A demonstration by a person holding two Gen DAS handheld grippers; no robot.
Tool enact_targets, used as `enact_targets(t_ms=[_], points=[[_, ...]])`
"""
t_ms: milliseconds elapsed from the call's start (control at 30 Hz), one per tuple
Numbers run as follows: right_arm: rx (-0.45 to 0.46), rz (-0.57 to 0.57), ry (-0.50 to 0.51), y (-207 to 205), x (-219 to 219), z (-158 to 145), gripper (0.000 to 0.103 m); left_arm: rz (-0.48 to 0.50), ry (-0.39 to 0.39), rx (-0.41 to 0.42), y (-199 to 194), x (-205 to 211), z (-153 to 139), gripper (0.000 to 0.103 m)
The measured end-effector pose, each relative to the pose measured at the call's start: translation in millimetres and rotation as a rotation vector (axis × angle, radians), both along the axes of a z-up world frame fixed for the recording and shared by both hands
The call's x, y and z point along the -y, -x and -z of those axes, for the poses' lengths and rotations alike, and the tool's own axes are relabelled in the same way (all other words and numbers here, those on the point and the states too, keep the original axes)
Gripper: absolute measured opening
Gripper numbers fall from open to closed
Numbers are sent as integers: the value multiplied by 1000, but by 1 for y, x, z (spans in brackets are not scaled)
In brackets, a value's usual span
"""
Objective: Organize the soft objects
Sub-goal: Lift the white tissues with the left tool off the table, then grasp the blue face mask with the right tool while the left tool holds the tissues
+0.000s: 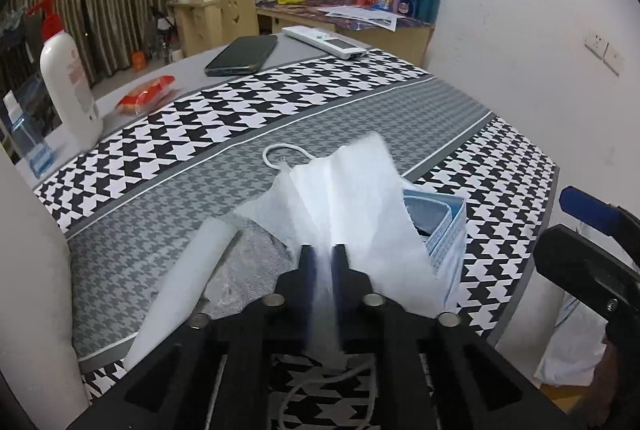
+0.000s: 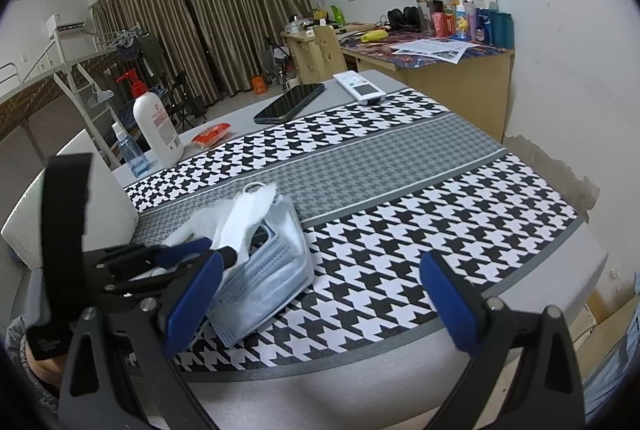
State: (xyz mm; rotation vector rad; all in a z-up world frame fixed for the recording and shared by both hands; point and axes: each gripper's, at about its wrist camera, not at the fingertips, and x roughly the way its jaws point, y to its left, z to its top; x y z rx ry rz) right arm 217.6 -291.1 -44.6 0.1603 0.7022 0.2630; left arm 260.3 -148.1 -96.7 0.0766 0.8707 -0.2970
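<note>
1. Your left tool (image 1: 322, 250) was closed, its jaws pinching a white face mask (image 1: 348, 197) that fanned up and forward from between them; one ear loop (image 1: 280, 151) hung clear beyond the mask.
2. The mask was held at the open mouth of a clear plastic bag (image 2: 296, 230) containing a stack of blue face masks (image 2: 260, 286), which lay on the houndstooth-patterned cloth (image 2: 400, 189) covering the table (image 2: 360, 386).
3. Your right tool (image 2: 320, 294) stood wide open and held nothing; its left finger (image 2: 192, 302) was just in front of the bag, its right finger (image 2: 448, 302) over bare cloth.
4. At the far side of the table stood a white pump bottle (image 2: 154, 121), a small blue spray bottle (image 2: 130, 149), an orange packet (image 2: 210, 135), a dark phone (image 2: 290, 103) and a white remote control (image 2: 360, 87).
</note>
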Motion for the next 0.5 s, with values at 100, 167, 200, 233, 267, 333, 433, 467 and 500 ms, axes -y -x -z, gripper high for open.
enact_targets(t_ms=[100, 167, 200, 233, 267, 333, 433, 467, 500], points=[[-3, -1, 0, 1, 0, 1, 100, 2, 15, 20, 3, -2, -5, 3], [-3, 0, 3, 1, -1, 0, 100, 16, 21, 49, 9, -3, -13, 3], [-3, 0, 1, 0, -1, 0, 100, 18, 23, 56, 10, -4, -15, 3], [-4, -1, -2, 0, -1, 0, 100, 19, 28, 67, 13, -6, -20, 3], [-5, -2, -3, 0, -2, 0, 100, 19, 34, 78, 15, -8, -24, 3], [-5, -7, -1, 0, -4, 1, 100, 15, 47, 101, 20, -12, -33, 3], [-9, -13, 0, -1, -7, 2, 100, 0, 57, 140, 26, -20, -46, 2], [-11, -14, 0, -2, -8, 2, 100, -5, 60, 156, 28, -23, -51, 2], [-13, -17, 0, -3, -9, 3, 100, -10, 61, 167, 29, -25, -54, 3]])
